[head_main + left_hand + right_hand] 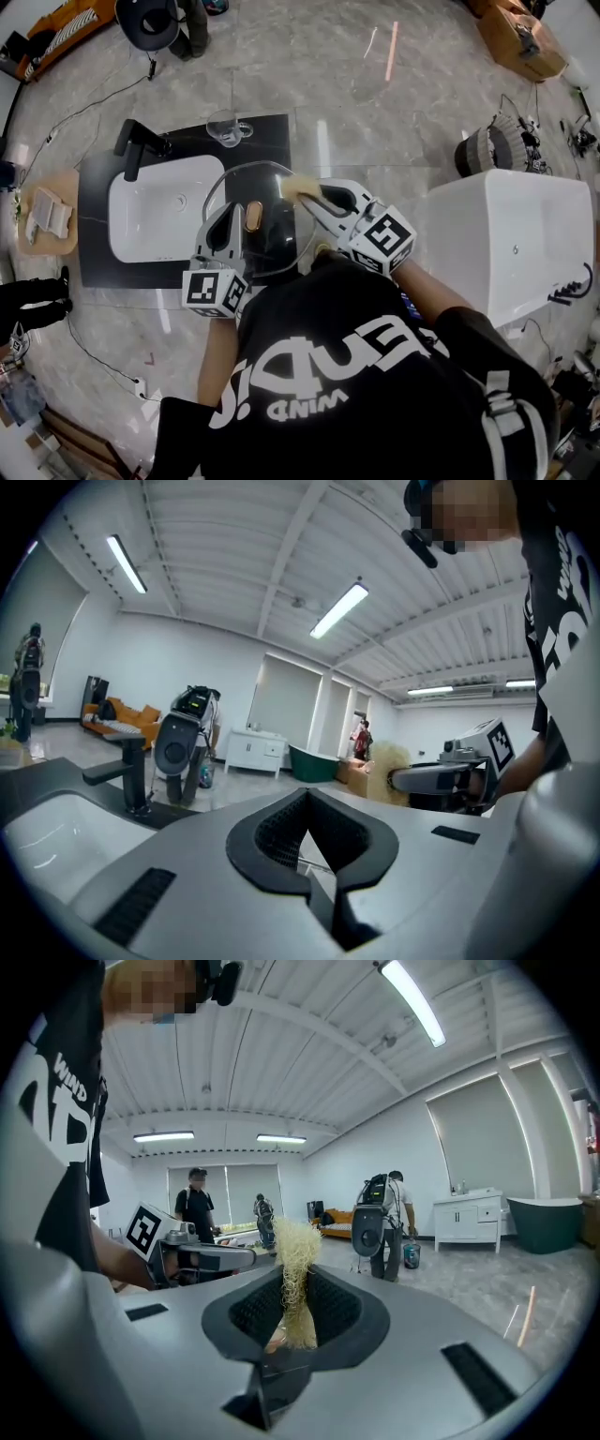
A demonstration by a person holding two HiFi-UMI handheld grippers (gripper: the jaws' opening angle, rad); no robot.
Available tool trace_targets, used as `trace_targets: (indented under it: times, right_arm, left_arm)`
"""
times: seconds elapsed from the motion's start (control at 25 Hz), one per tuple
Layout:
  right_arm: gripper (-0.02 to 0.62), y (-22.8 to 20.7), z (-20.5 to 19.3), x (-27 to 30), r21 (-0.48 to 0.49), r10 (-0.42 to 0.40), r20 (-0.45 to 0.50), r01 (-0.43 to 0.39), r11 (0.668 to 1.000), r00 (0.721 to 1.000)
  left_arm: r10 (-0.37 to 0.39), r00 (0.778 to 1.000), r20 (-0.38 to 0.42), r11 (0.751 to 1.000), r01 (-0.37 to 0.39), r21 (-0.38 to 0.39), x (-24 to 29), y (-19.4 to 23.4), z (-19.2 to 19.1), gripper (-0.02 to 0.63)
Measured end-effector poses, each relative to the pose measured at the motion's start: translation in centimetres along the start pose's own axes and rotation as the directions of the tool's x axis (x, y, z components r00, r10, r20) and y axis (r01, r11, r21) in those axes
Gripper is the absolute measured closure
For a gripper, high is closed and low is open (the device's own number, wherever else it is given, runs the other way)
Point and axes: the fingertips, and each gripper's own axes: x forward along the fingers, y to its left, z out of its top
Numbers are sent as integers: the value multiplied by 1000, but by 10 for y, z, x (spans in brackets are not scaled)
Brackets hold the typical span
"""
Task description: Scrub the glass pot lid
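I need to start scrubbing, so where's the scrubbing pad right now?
The scrubbing pad is pinched in the right tool, near the middle of the head view, at the upper right edge of the glass pot lid.

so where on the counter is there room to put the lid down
Free: the basin, bare inside, and the counter strip in front of it. Also the back corner right of the glass. Crowded: the counter's right side, where the left gripper holds the lid and the right gripper the scrubber.
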Motion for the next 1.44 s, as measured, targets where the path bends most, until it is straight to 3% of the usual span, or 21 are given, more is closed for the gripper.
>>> trace_targets:
  times: [0.52,1.44]
  right_arm:
    - [539,-11,4,-1,13,-83,29,83,996,996]
    - [538,-18,13,-4,11,-63,28,63,998,998]
  left_arm:
    - [4,1000,-7,999,-4,50,0,1,1,594]
    - [-6,1000,-30,1000,7,22,0,-8,-6,594]
